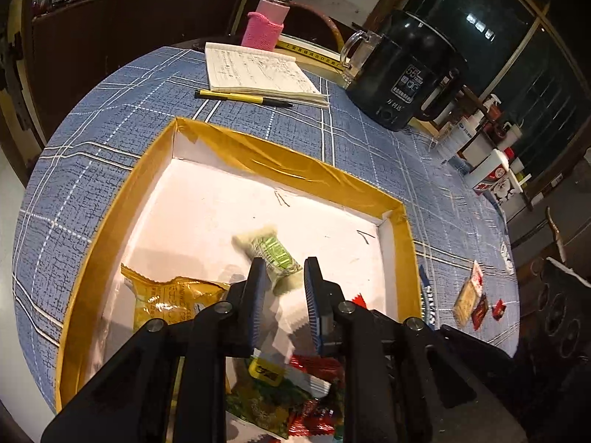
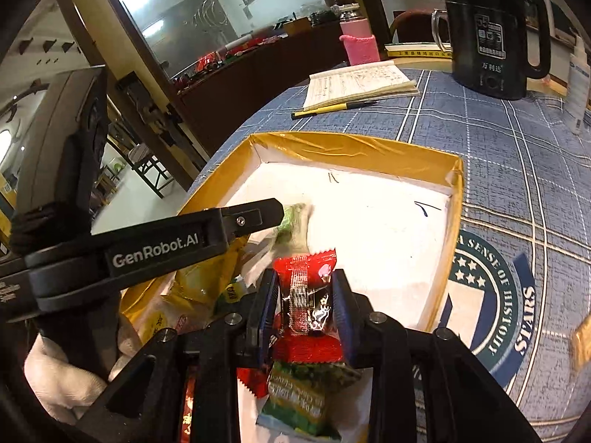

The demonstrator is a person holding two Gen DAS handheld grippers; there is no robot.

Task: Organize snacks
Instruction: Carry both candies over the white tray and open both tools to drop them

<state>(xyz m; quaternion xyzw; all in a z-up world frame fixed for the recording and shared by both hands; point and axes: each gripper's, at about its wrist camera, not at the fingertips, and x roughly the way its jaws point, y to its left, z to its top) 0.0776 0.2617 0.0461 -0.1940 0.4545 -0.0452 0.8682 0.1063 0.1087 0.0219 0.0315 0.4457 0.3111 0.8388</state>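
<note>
Snacks lie mostly inside the yellow-rimmed box [image 1: 258, 155] on the worktop [image 1: 110, 118]: a yellow packet [image 1: 166, 295] at 8 o'clock on its white floor, a green-labelled snack [image 1: 271, 254] near centre, and a heap of red and green wrappers at 6 o'clock.

Left gripper [image 1: 284, 277]: hangs over the box, angled downward. Fingers look slightly apart and empty; the green-labelled snack sits just beyond the tips, blurred, so probably just let go there.

Right gripper [image 2: 304, 295]: fingers clamped on a red wrapped candy [image 2: 306, 288], held upright above the box's near edge, over a green pea packet [image 2: 299, 398]. Judgement: held high to clear the rim before dropping it in.

A few small snacks [image 1: 471, 299] lie outside the box at 3 o'clock, not yet collected. Notebook [image 1: 258, 70], pen [image 1: 240, 96] and black kettle [image 1: 406, 74] at 12 o'clock are well apart.
</note>
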